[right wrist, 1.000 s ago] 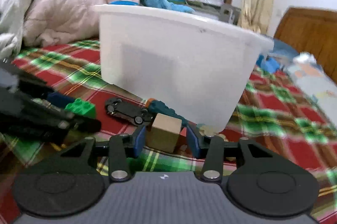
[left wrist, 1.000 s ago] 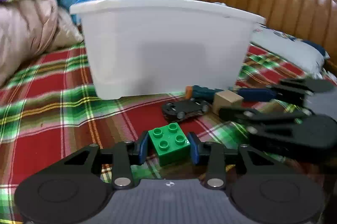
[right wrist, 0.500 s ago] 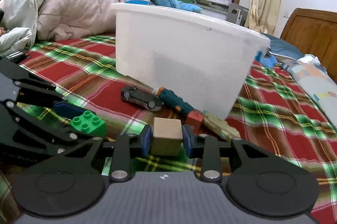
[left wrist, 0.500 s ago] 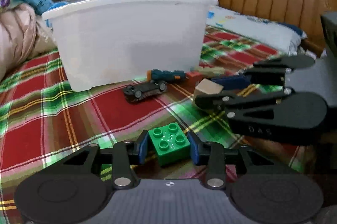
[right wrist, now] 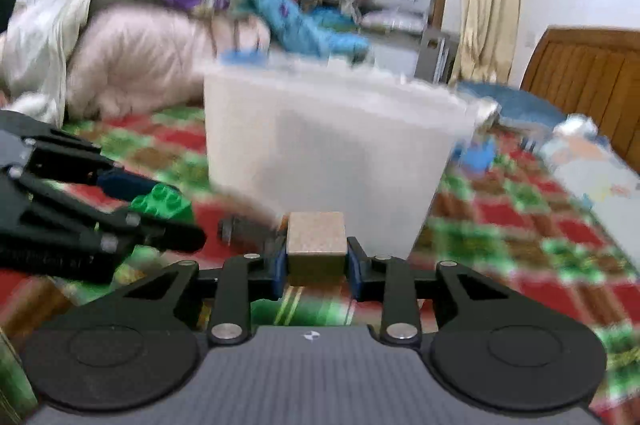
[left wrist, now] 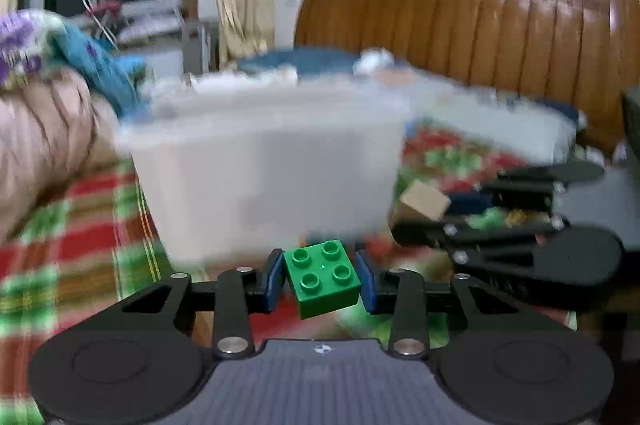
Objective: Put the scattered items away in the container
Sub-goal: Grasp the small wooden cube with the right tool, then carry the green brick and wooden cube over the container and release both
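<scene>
My left gripper [left wrist: 321, 279] is shut on a green toy brick [left wrist: 322, 277] and holds it above the plaid bed cover, in front of the white plastic tub [left wrist: 264, 165]. My right gripper [right wrist: 317, 259] is shut on a wooden cube [right wrist: 317, 239], also lifted, in front of the same tub [right wrist: 332, 161]. In the left wrist view the right gripper [left wrist: 416, 209] with the cube [left wrist: 424, 201] is at the right. In the right wrist view the left gripper [right wrist: 168, 209] with the green brick [right wrist: 164, 203] is at the left. A dark toy car [right wrist: 244, 231] lies by the tub's base.
The red and green plaid cover [right wrist: 520, 225] spreads around the tub. Piled quilts [right wrist: 140, 57] lie at the left, a wooden headboard [left wrist: 480, 37] and pillow [right wrist: 592, 165] at the right. The background is motion-blurred.
Both grippers have risen off the bed cover with their blocks and tilted upward. The tub now sits lower and closer in both views.
</scene>
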The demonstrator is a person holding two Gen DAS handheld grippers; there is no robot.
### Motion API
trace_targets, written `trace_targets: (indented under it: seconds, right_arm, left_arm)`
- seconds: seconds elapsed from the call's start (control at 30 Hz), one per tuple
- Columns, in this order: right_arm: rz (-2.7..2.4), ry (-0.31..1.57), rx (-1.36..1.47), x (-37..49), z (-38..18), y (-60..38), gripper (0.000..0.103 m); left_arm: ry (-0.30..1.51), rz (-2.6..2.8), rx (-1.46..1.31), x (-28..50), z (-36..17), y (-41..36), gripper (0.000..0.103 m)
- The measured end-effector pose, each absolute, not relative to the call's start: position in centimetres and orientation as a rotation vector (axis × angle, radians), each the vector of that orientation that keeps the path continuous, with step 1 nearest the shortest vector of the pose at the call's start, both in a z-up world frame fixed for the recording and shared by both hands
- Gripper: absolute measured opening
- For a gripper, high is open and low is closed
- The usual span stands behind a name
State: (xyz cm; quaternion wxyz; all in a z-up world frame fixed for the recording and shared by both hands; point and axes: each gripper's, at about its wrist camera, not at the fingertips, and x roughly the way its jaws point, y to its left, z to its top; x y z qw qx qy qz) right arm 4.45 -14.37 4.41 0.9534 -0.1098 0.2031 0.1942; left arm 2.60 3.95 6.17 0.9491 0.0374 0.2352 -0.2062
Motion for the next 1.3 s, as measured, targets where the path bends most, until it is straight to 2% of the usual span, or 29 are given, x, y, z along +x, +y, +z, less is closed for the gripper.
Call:
trace_targets:
  seconds: [0.13, 0.27, 0.47, 0.67, 0.7, 0.77, 0.97, 1.07, 1.17, 1.3]
  right_arm:
    - [0.377, 0.302, -0.198, 5.3, 8.6, -14.8, 0.033]
    - [0.345, 0.252, -0.178, 8.1, 11.4, -15.1, 0.033]
    - [0.312, 0.279, -0.157, 12.5, 12.1, -15.0, 0.033]
    - [0.318, 0.369, -0.191, 14.5, 10.1, -14.4, 0.034]
    - [0.313, 0.379, -0.192, 14.7, 9.7, -14.5, 0.035]
    - [0.311, 0.391, -0.204, 14.8, 9.2, -14.6, 0.046]
    - [0.293, 0.363, -0.178, 13.7, 9.5, -15.3, 0.046]
    - [0.291, 0.325, -0.196, 12.5, 10.0, -15.6, 0.047]
    - [0.307, 0.298, -0.215, 10.8, 10.2, -16.2, 0.049]
    - [0.337, 0.326, -0.220, 9.6, 10.1, -16.8, 0.049]
  left_arm:
    - [0.382, -0.385, 0.090, 4.6, 10.3, 3.9, 0.042]
    - [0.361, -0.334, 0.065, 8.2, 12.7, 3.6, 0.042]
    - [0.420, -0.221, 0.181, 13.7, 12.1, 1.2, 0.042]
    - [0.523, -0.215, 0.159, 15.7, 10.5, 1.2, 0.043]
    - [0.538, -0.218, 0.156, 15.7, 10.3, 1.3, 0.045]
    - [0.521, -0.237, 0.158, 15.0, 10.2, 1.6, 0.049]
    - [0.457, -0.252, 0.116, 12.8, 10.8, 2.3, 0.056]
    - [0.394, -0.278, 0.124, 10.4, 10.8, 2.3, 0.063]
    - [0.368, -0.322, 0.186, 8.1, 10.1, 1.7, 0.064]
    - [0.428, -0.360, 0.183, 6.6, 8.0, 2.0, 0.064]
